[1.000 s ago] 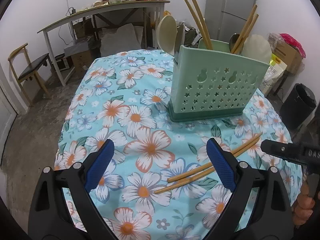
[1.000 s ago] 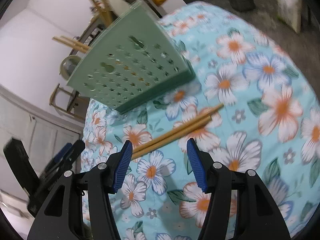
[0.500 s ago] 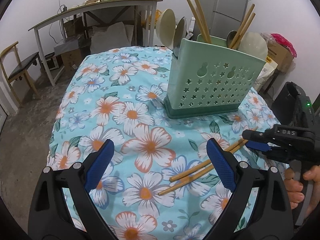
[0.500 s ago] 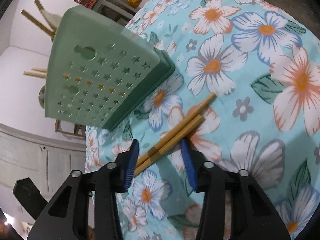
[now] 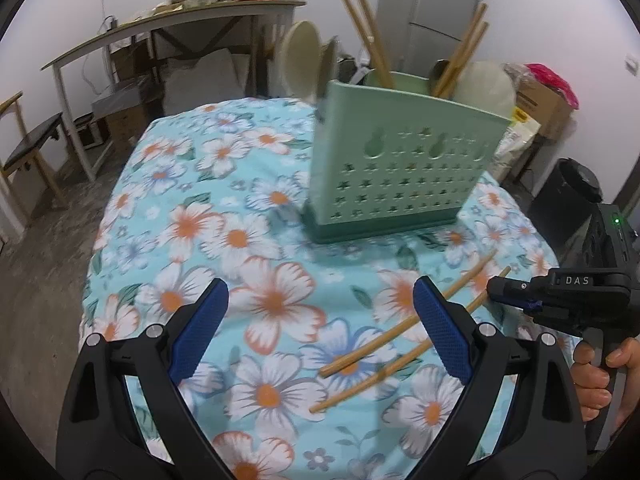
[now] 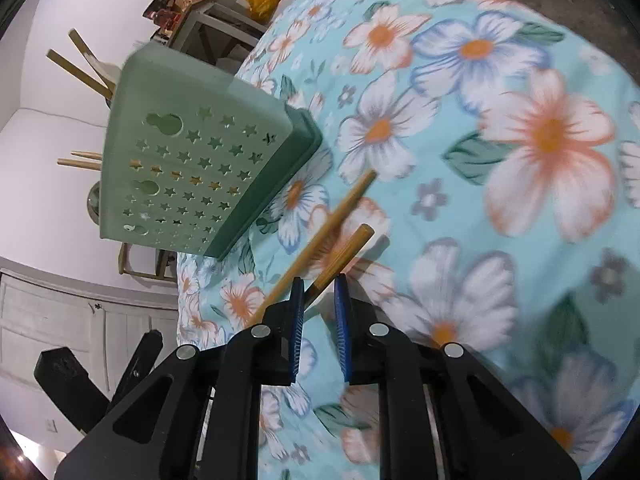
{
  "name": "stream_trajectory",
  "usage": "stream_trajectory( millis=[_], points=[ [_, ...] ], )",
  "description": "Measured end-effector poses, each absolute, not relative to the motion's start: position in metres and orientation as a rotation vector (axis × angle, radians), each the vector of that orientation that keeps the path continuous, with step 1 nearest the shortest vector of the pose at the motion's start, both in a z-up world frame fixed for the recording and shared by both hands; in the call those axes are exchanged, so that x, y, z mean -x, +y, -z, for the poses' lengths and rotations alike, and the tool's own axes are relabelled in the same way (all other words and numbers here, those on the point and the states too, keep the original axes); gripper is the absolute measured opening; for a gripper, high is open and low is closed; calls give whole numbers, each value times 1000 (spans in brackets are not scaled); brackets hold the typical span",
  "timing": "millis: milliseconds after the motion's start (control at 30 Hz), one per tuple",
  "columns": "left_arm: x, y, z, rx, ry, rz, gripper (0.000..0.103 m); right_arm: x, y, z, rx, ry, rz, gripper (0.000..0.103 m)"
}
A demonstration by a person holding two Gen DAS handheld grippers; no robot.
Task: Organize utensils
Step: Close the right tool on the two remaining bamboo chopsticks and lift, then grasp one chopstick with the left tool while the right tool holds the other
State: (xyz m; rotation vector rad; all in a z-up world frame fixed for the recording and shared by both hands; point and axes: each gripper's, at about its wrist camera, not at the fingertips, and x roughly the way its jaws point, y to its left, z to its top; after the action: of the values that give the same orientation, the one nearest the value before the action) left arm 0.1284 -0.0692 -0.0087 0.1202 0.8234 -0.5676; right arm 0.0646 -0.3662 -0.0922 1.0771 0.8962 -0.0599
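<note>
The right gripper (image 6: 319,300) has its jaws closing around the nearer of two loose chopsticks (image 6: 344,254); that stick runs between the blue pads (image 6: 341,332), though whether they already press on it cannot be told. The other chopstick (image 6: 320,236) passes just outside the left pad. Both lie on the floral cloth (image 6: 500,160) covering the surface, near the green perforated utensil holder (image 6: 200,176). The left gripper (image 5: 320,332) hangs spread and empty over the cloth. By my reading the task is well along: the holder already carries chopsticks, spoons and ladles, and only this pair remains to be lifted in.
</note>
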Motion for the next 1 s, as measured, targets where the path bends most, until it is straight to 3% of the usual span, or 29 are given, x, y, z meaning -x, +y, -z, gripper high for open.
stream_trajectory(
  millis=[133, 400, 500, 567, 767, 1000],
  points=[
    [-126, -84, 5, -131, 811, 664, 89, -51, -378, 91, -1097, 887, 57, 15],
    [-133, -130, 7, -184, 878, 1019, 50, -35, -386, 87, -1079, 888, 37, 14],
    [-138, -150, 14, -253, 929, 1124, 45, -25, -391, 89, -1082, 885, 32, 13],
    [-140, -165, 21, -324, 963, 1159, 40, -27, -388, 90, -1079, 893, 34, 1],
    [-138, -198, 38, -499, 995, 1208, 38, -22, -391, 99, -1093, 907, 42, 2],
    [-144, -196, 41, -406, 1036, 1171, 38, -22, -396, 100, -1100, 903, 39, 3]
  ],
)
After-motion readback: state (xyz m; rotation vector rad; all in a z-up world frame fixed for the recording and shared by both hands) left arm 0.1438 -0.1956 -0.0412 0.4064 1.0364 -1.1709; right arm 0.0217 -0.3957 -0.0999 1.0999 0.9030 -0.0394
